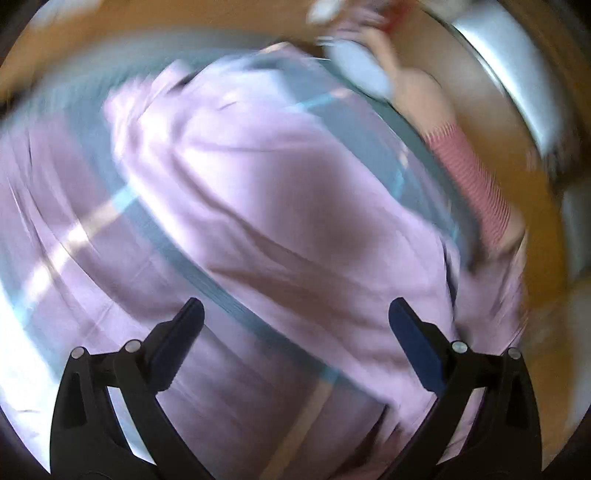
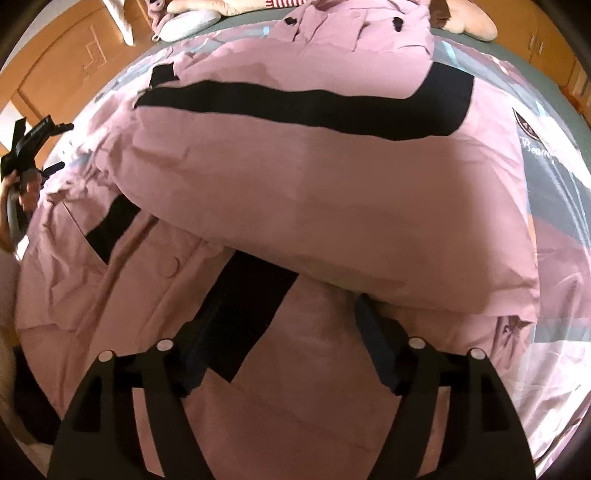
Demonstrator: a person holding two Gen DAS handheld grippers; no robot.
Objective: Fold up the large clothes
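A large pink coat (image 2: 332, 177) with broad black stripes lies spread on the bed. One panel is folded over across its middle, and its buttoned collar end lies at the far side. My right gripper (image 2: 275, 317) points down at the coat's near part, open, with a black stripe under its left finger and no cloth pinched. The left wrist view is heavily blurred. There my left gripper (image 1: 295, 306) stands wide open above the pink cloth (image 1: 277, 206), with nothing between its fingers. At the left edge of the right wrist view a hand (image 2: 29, 192) holds the other gripper.
The bed sheet (image 2: 554, 177) is patterned in grey, blue and pink. A white cushion (image 2: 188, 20) and peach plush toys (image 2: 469, 20), one with a red striped sleeve (image 1: 476, 177), lie at the bed's far edge. Wooden cabinets (image 2: 74, 66) stand beyond.
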